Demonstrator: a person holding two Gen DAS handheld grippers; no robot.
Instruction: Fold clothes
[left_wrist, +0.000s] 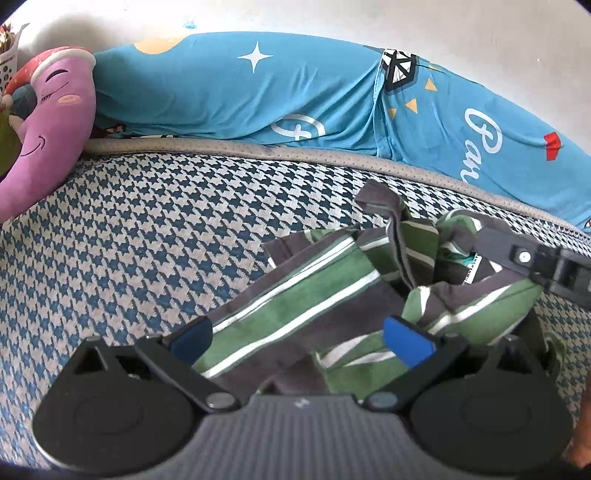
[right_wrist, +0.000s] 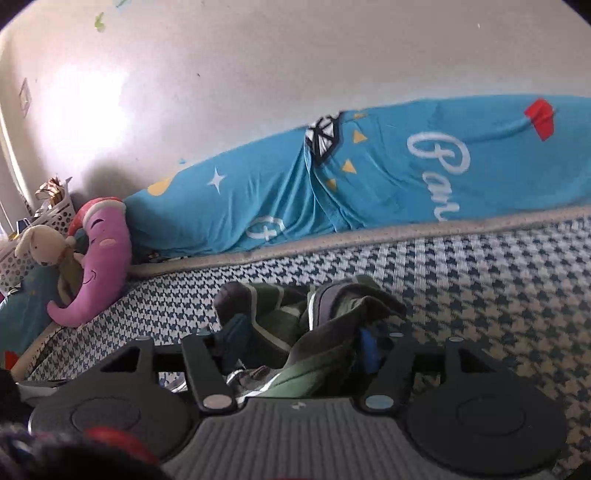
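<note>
**2 grippers at 1 crumpled striped shirt**

Your striped shirt lies bunched on the checked mattress, at about 5 o'clock in the left view. Your left gripper is spread wide over the cloth and pinches nothing. Your right gripper has cloth bunched between its fingers (I cannot tell if it squeezes). If you lift now, only 1 layer may come up, and the shirt could twist more. The blue quilt sits at 12 o'clock.
</note>
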